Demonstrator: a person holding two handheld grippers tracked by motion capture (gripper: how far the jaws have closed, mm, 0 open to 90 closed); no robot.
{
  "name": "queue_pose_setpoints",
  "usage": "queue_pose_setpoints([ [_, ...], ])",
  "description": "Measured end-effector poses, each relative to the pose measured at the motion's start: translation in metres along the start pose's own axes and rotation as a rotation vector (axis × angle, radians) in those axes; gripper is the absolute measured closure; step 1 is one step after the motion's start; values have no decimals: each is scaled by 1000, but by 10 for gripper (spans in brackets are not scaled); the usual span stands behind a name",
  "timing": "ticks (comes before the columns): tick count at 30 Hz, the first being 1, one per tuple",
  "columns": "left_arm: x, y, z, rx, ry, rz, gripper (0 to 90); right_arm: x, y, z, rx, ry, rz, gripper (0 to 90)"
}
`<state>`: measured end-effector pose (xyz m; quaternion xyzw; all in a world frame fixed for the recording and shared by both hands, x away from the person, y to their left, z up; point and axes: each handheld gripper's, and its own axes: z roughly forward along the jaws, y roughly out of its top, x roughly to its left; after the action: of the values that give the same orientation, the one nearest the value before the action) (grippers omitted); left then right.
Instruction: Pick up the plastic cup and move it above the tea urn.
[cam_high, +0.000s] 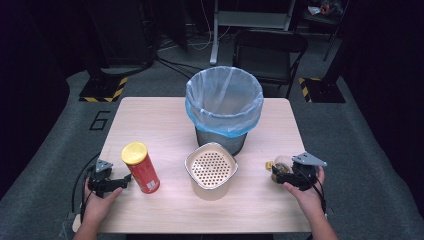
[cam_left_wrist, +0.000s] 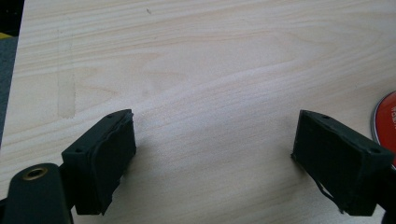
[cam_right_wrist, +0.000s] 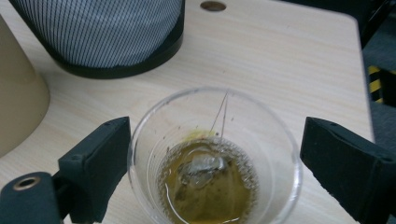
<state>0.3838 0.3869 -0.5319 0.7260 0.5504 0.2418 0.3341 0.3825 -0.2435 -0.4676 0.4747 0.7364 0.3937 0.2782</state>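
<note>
Two jaws of the right gripper (cam_right_wrist: 210, 172) stand wide on either side of the upright cup (cam_right_wrist: 215, 158) of tea near the table's (cam_high: 165, 120) right edge, not pressing it.

The left gripper (cam_high: 119, 184) and the right gripper (cam_high: 278, 172) are black, each topped by a grey three-cornered plate and trailing a thin black cable. Seen close, the jaws are blocky black pieces faced with dark rubbery pads that have slightly frayed edges. A brass-coloured threaded insert sits in the black body beside one jaw. The forearms are bare, without sleeves.
</note>
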Motion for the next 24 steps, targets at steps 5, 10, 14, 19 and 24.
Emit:
queue_pose_setpoints([
  [5,0,0,0,0,1,2,126,6,17,-19,-64,-20,-26,105],
  [10,0,0,0,0,1,2,126,16,36,-31,-73,22,-30,201],
  [14,0,0,0,0,0,0,126,34,53,-27,-40,151,-50,423],
  [19,0,0,0,0,0,1,126,72,71,-12,-11,269,-72,498],
  [24,0,0,0,0,0,0,126,100,85,3,6,357,-68,581],
])
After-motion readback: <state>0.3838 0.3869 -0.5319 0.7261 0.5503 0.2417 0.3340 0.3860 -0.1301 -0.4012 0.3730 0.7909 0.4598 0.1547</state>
